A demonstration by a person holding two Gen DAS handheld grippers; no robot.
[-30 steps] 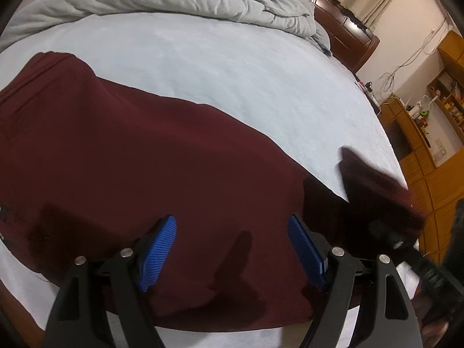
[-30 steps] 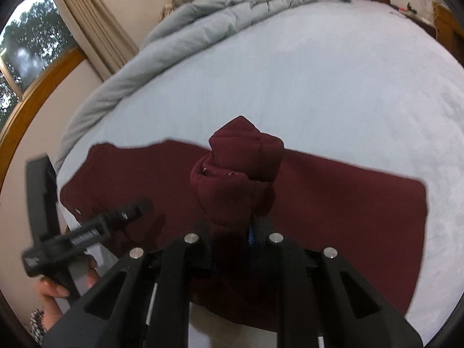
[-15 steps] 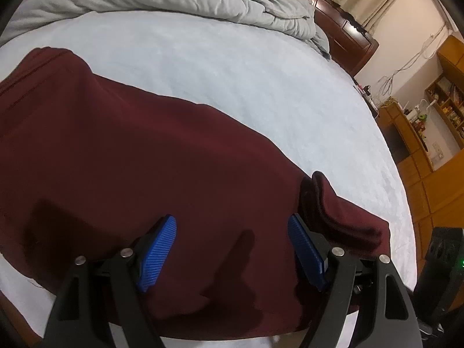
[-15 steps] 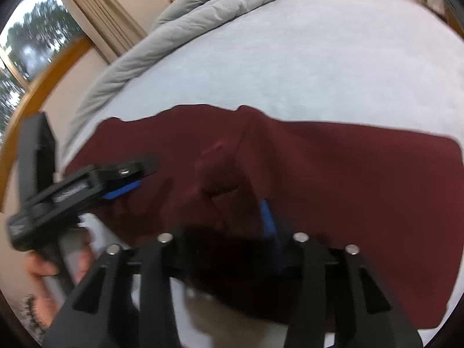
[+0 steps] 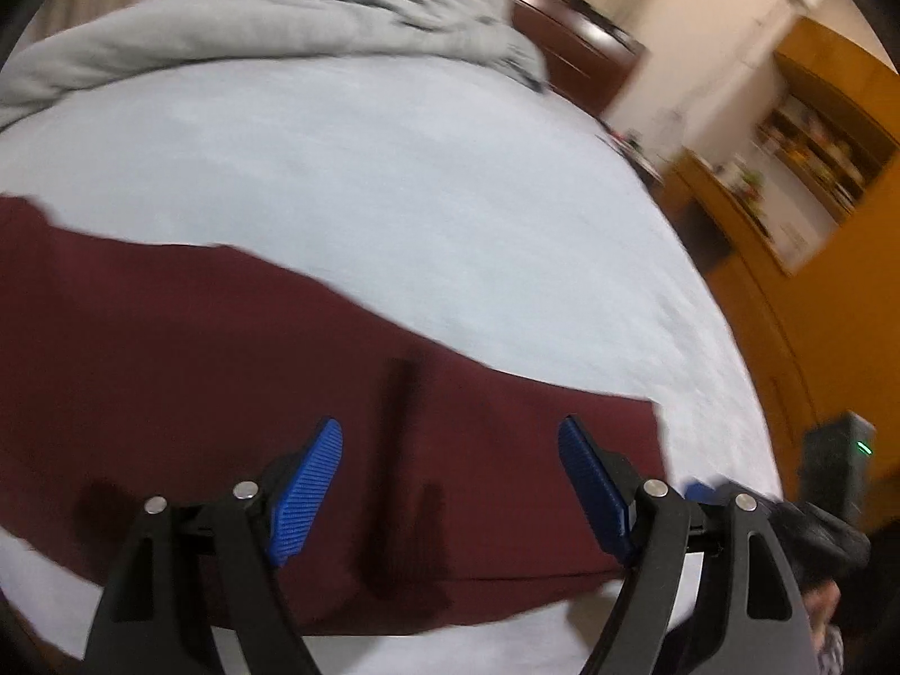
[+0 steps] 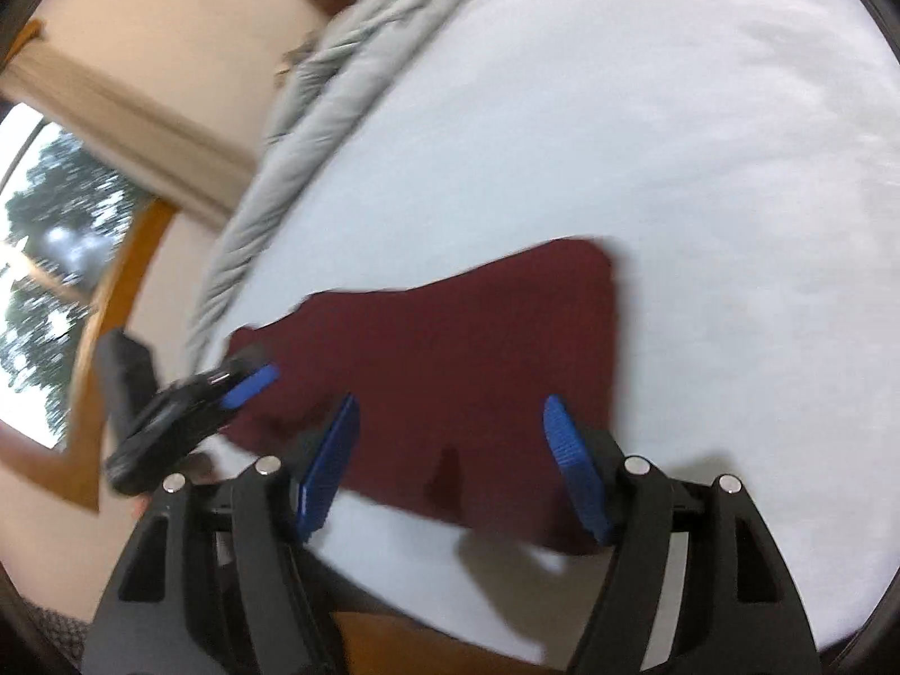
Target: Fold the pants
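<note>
Left wrist view: the left claw [image 5: 450, 484] hangs released, nothing between its blue pads, and the maroon pants [image 5: 281, 394] lie flat on the bed [image 5: 394, 180] right under and ahead of it, stretching off to its left. The cloth looks thick and soft, sweatpants-type, with a dark crease just ahead of the claw. A grey duvet [image 5: 315, 11] is bunched at the far side.

Right wrist view: the right claw [image 6: 450, 461] has just been opening and nothing sits between its pads. The pants [image 6: 461, 360] lie ahead of it, square end to its right.

Risk, I'd say: the edges look uneven, so grabbing one layer only would drag the fold apart. The near edge sits close to the bed's rim, so a tug could slide it off.
</note>
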